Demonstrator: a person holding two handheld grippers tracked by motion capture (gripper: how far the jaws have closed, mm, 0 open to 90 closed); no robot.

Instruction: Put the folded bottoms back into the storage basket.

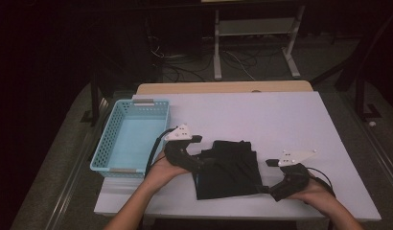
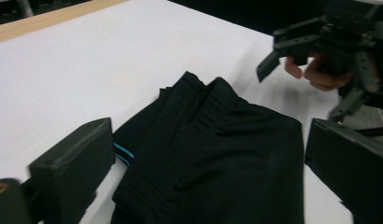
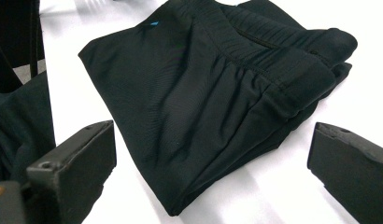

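A folded black garment (image 1: 230, 167) with a gathered waistband lies on the white table (image 1: 261, 115) near its front edge. My left gripper (image 1: 204, 163) is at the garment's left edge. Its jaws stand wide open on either side of the cloth (image 2: 217, 154), and a small blue stripe (image 2: 124, 153) shows at the fold. My right gripper (image 1: 267, 188) is at the garment's lower right corner, also open. The cloth (image 3: 213, 84) lies just ahead of its jaws. In the left gripper view the right gripper (image 2: 320, 42) is held in a hand beyond the garment.
A light blue perforated basket (image 1: 101, 143) stands at the table's left edge, with nothing in it. Bare white tabletop stretches behind and to the right of the garment. Beyond the far edge are a wooden strip (image 1: 223, 87), floor cables and a metal stand.
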